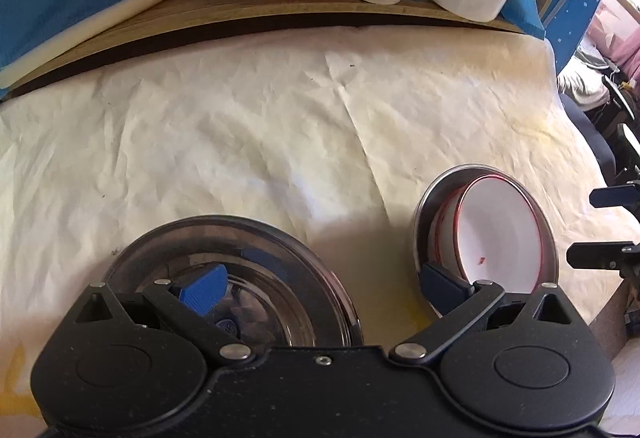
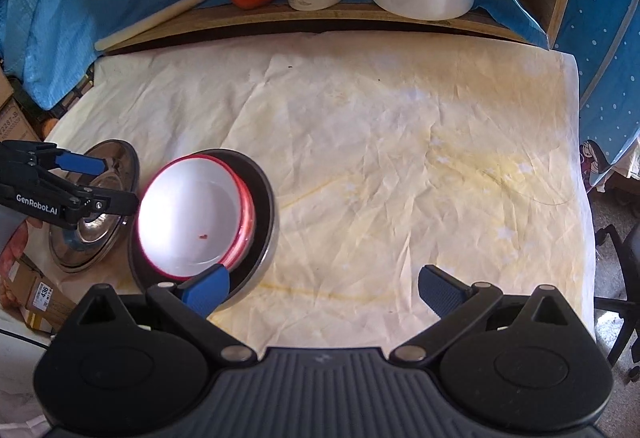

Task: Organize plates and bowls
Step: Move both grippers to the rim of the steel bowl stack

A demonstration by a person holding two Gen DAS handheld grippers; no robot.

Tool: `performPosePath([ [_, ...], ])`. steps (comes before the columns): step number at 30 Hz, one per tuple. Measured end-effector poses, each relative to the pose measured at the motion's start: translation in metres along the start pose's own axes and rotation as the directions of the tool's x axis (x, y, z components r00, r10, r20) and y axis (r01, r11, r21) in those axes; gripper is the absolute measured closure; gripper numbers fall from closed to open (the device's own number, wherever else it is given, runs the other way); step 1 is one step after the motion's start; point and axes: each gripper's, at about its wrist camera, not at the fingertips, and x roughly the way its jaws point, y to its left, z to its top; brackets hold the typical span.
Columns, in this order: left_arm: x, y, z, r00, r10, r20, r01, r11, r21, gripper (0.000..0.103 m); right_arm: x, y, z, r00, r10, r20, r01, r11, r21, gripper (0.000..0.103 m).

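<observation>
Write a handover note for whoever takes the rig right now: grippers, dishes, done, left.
Left hand-held gripper: open, empty, hanging over the steel plates and the gap beside them.
Right hand-held gripper: open, empty, one finger over the near rim of the steel pan.
Dishes: white red-rimmed bowls are nested in the steel pan, tilted against its side. The steel plates sit just left of it on the white cloth.
Done: bowls stacked together inside the pan.
Left: apparently merging the two piles, if one stack is wanted; level the bowls.

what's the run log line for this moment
left gripper open | right gripper open | white bowls in metal plate | steel plate beside
</observation>
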Motion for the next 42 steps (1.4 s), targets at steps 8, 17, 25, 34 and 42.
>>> performPosePath([
  [8, 0.008, -0.009, 0.006, 0.999, -0.001, -0.033, 0.003, 0.999, 0.043, 0.001, 0.013, 0.002, 0.001, 0.999, 0.009, -0.031, -0.010, 1.000, -0.011, 0.000],
  [17, 0.010, -0.012, 0.009, 0.999, -0.013, -0.033, 0.016, 0.997, 0.069, 0.008, 0.024, 0.005, 0.003, 0.998, 0.011, -0.054, -0.011, 1.000, -0.010, 0.000],
  [25, 0.011, -0.016, 0.014, 0.999, -0.034, -0.034, 0.038, 0.992, 0.121, 0.020, 0.026, 0.001, 0.001, 0.998, 0.019, -0.057, -0.017, 0.999, 0.027, 0.001],
  [34, 0.002, -0.021, 0.014, 0.998, -0.064, -0.017, 0.066, 0.984, 0.167, 0.041, 0.027, -0.001, 0.000, 0.997, 0.029, -0.067, -0.025, 0.998, 0.062, 0.005],
  [42, 0.000, -0.025, 0.015, 0.998, -0.060, -0.017, 0.062, 0.976, 0.209, 0.044, 0.028, -0.002, -0.001, 0.997, 0.038, -0.068, -0.033, 0.997, 0.075, 0.006],
])
